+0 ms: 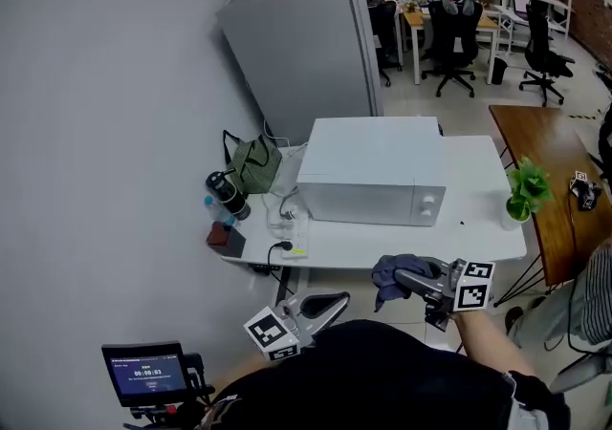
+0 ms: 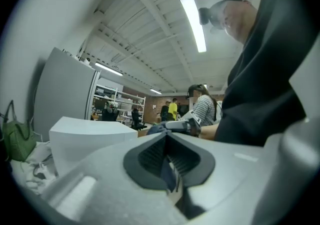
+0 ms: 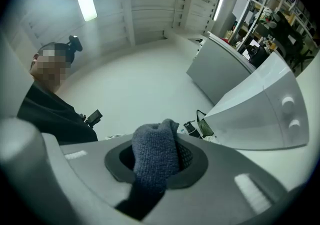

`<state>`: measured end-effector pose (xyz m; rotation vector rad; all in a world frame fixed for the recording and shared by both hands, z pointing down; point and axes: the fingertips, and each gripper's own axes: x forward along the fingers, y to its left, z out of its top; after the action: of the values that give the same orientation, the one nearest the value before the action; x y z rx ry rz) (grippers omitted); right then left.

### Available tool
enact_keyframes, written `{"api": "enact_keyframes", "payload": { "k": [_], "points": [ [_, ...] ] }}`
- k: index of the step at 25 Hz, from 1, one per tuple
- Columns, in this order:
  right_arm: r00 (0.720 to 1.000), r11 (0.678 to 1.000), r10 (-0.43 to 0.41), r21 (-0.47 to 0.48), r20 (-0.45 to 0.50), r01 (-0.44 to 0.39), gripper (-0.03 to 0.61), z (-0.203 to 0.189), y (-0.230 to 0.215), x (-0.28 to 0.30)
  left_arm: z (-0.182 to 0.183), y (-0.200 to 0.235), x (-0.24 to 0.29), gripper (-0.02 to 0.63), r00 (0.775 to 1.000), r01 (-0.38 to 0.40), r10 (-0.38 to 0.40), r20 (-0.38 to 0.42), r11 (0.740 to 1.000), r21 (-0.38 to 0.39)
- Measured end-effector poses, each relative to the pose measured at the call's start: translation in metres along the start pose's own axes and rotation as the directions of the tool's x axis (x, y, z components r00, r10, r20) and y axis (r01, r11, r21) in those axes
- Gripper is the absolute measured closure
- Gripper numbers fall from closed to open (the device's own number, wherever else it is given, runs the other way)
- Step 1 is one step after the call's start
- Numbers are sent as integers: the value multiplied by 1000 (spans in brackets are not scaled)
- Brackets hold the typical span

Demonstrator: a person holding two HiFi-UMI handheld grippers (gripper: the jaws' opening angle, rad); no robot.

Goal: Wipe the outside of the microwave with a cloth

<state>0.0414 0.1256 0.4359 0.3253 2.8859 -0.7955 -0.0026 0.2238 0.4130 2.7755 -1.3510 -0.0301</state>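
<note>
A white microwave (image 1: 373,175) stands on a white table (image 1: 478,237), its door and two knobs facing me. My right gripper (image 1: 413,280) hovers over the table's front edge, below the microwave's front, shut on a blue-grey cloth (image 1: 389,277). In the right gripper view the cloth (image 3: 155,156) bulges between the jaws of the right gripper (image 3: 157,139), and the microwave (image 3: 260,114) lies off to the right. My left gripper (image 1: 325,306) is lower left, off the table near my body, shut and holding nothing. The left gripper (image 2: 168,141) points toward the microwave (image 2: 85,136).
A grey refrigerator (image 1: 306,46) stands behind the table. A green bag (image 1: 253,165), dark flask (image 1: 227,194), red-black item (image 1: 225,237) and cable (image 1: 287,247) crowd the table's left end. A potted plant (image 1: 526,191) sits at the right end, beside a wooden table (image 1: 555,161).
</note>
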Motion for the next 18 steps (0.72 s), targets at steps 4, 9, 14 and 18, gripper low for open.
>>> {"api": "enact_keyframes", "payload": {
  "k": [4, 9, 14, 18],
  "points": [
    [1000, 998, -27, -50, -16, 26, 499, 11, -8, 42, 4, 38, -24, 611, 999, 31, -32, 40, 999, 8],
    [994, 991, -90, -94, 55, 95, 499, 52, -34, 125, 30, 127, -70, 611, 993, 80, -82, 85, 997, 18],
    [989, 982, -126, -128, 81, 135, 499, 84, -52, 180, 42, 181, -108, 611, 993, 80, -80, 82, 997, 11],
    [991, 978, -132, -159, 32, 135, 499, 127, -74, 206, 53, 216, -106, 611, 995, 48, -43, 86, 997, -54]
  ]
}}
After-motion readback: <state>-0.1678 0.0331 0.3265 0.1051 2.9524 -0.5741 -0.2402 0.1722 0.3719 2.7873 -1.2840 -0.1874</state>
